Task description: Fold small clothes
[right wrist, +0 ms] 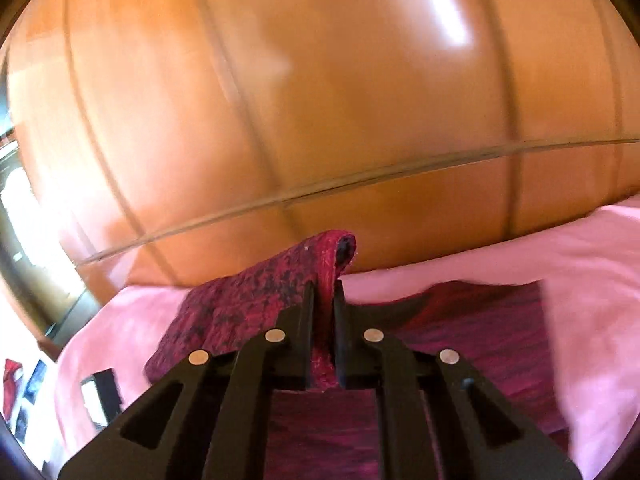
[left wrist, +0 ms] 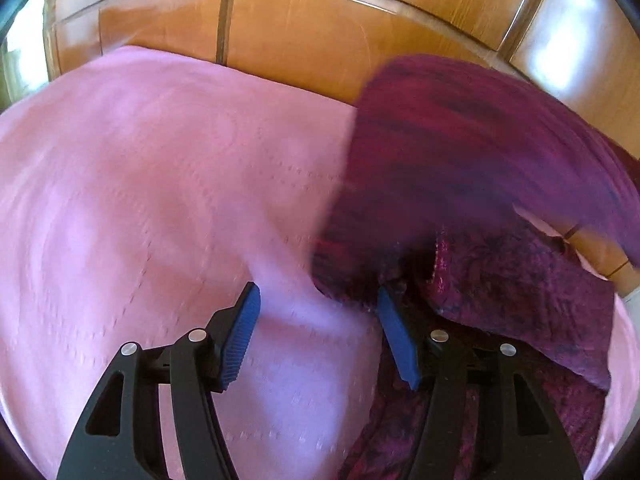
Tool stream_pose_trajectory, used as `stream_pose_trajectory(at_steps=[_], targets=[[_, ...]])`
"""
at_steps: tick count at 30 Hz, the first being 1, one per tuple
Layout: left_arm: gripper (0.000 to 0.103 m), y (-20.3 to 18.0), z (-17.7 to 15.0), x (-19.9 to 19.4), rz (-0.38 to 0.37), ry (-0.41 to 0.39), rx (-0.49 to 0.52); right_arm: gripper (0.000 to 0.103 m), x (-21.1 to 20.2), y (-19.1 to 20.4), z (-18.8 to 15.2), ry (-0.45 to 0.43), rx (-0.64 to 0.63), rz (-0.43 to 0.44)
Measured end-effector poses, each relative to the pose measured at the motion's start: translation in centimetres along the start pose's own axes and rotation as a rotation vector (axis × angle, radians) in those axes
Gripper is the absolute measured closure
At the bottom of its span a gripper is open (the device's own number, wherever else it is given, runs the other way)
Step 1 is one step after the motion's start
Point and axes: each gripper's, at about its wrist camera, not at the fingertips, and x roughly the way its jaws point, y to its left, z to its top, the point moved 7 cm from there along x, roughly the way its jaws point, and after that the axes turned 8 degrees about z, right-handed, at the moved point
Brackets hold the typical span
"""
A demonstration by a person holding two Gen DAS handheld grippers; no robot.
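With our right claw (right wrist: 324, 300) pinching only a thin edge of the maroon garment (right wrist: 248, 304) above the pink bedspread (right wrist: 560, 248) and our left claw (left wrist: 318, 308) half-wide and empty, the fabric could slip free.

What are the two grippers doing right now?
Left gripper: open, holding nothing, above the pink sheet.
Right gripper: shut on the purple cloth.

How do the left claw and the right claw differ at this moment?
The left claw stands open, its blue pads apart; the right claw is shut. The left claw grips nothing; the right claw pinches the dark red cloth. Both are over the pink sheet.
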Motion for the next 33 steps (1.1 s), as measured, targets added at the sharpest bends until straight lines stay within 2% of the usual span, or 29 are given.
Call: stream_pose_trajectory(at_steps=[5, 11, 13, 17, 22, 26, 28, 31, 32, 33], targets=[[0.042, -0.2, 0.0, 0.6, 0.03, -0.001, 0.008, 0.096, -2.0, -7.6, -1.8, 0.016, 0.093, -0.129], [0.042, 0.0, -0.1, 0.6, 0.047, -0.004, 0.02, 0.097, 0.9, -14.1, -8.6, 0.174, 0.206, -0.228], [0.042, -0.1, -0.1, 0.3, 0.05, -0.006, 0.046, 0.097, 1.3, -15.2, -10.1, 0.176, 0.235, -0.229], [0.046, 0.6, -0.1, -1.7, -0.03, -0.015, 0.073, 0.097, 0.5, -15.1, -10.3, 0.17, 0.221, -0.228], [0.048, 2.3, 2.1, -5.8, -0.121, -0.148, 0.072, 0.096, -0.3, -14.3, -10.2, 0.175, 0.187, -0.207], [0.052, -0.7, 4.4, -7.1, -0.215, -0.195, 0.169, 0.096, 0.0, -13.8, -9.5, 0.168, 0.165, -0.216], [0.052, -3.2, 4.6, -6.3, -0.272, -0.175, 0.243, 0.096, 0.0, -13.4, -9.0, 0.155, 0.137, -0.23], [0.054, -5.9, 2.5, -3.4, -0.267, -0.078, 0.318, 0.096, 0.5, -13.5, -8.9, 0.168, 0.103, -0.27], [0.055, -6.4, 1.4, -1.7, -0.24, -0.033, 0.338, 0.095, 0.8, -13.9, -9.1, 0.178, 0.103, -0.283], [0.055, -6.3, 0.8, -1.3, -0.234, -0.033, 0.336, 0.095, 1.3, -14.2, -9.4, 0.194, 0.098, -0.294]])
